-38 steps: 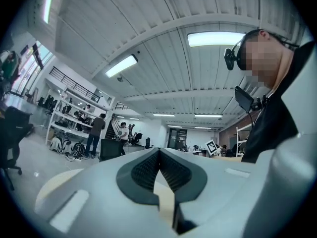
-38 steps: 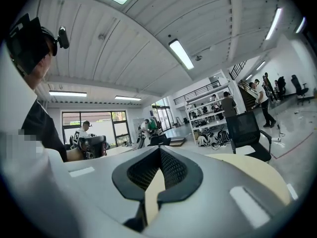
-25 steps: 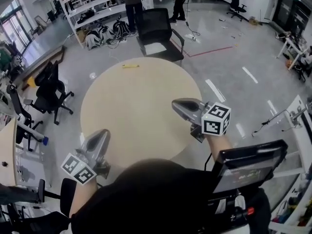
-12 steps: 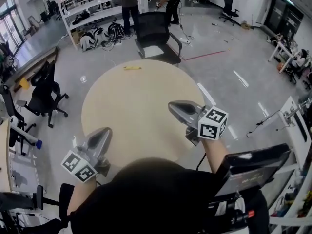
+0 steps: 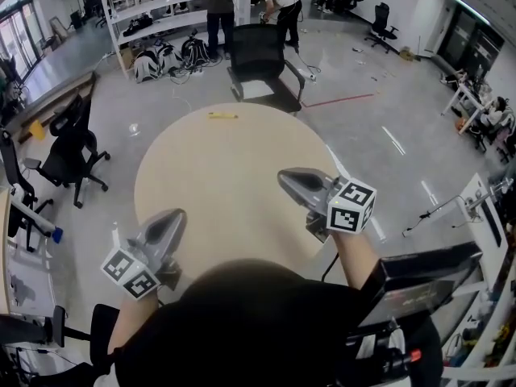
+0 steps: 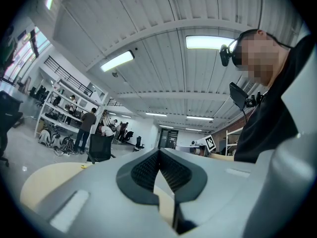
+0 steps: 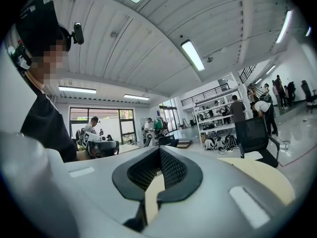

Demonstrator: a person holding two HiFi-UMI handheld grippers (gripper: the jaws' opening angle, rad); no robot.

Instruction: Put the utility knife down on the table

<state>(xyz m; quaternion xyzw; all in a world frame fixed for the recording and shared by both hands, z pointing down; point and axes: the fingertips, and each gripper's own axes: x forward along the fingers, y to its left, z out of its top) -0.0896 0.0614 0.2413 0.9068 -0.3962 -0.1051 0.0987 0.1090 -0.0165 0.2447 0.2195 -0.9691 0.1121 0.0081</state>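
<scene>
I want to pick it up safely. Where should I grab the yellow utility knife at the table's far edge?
Probably the middle of the utility knife, jaws across its narrow width, coming from above. It lies flat on the table, long side running left to right in the head view. Its blade end is too small to tell.

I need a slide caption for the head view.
Left gripper and right gripper, both shut and empty, above the round table; yellow utility knife lies near its far edge.
</scene>
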